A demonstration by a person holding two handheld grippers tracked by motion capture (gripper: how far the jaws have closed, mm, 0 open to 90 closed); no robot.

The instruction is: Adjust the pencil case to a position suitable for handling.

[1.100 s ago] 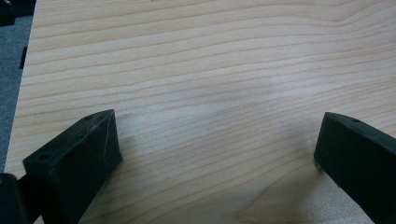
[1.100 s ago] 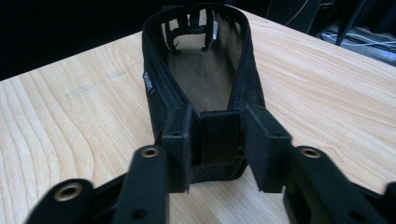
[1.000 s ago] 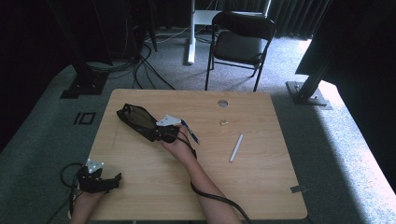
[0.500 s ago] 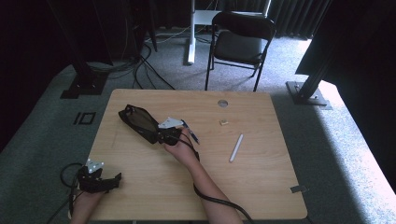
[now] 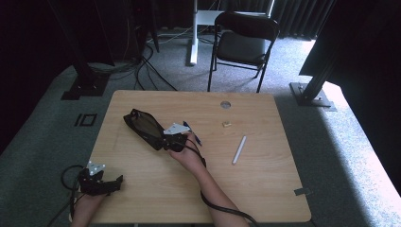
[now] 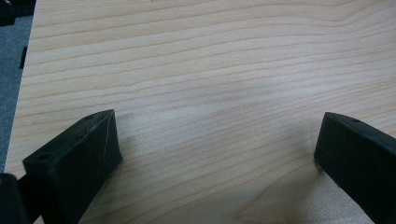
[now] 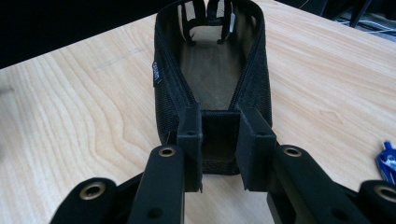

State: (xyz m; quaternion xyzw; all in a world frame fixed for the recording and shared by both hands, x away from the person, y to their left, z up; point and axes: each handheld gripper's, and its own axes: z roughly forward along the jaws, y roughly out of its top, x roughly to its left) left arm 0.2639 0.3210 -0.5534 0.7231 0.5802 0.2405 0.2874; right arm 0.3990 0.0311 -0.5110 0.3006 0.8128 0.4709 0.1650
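Note:
A black mesh zip pouch [image 5: 142, 126] lies open on the wooden table [image 5: 265, 189], left of centre. My right gripper [image 5: 164, 140] is shut on the pouch's near end. In the right gripper view both pads pinch the end wall of the pouch [image 7: 211, 74], whose brown inside faces up, with the right gripper [image 7: 219, 144] low against the table. My left gripper [image 5: 115, 182] rests at the table's front left corner. In the left gripper view the left gripper [image 6: 217, 149] stands open, with bare wood between its jaws.
A blue pen [image 5: 193, 134] lies just right of my right hand, its tip also showing as a blue pen [image 7: 387, 161]. Farther right lie a white stick [image 5: 239, 150] and a small tan piece [image 5: 227, 124]. A cable hole [image 5: 225, 104] sits near the far edge, with a folding chair [image 5: 243, 45] beyond it.
My right gripper and the pouch have shifted slightly across the table toward the near side. The left gripper has stayed put.

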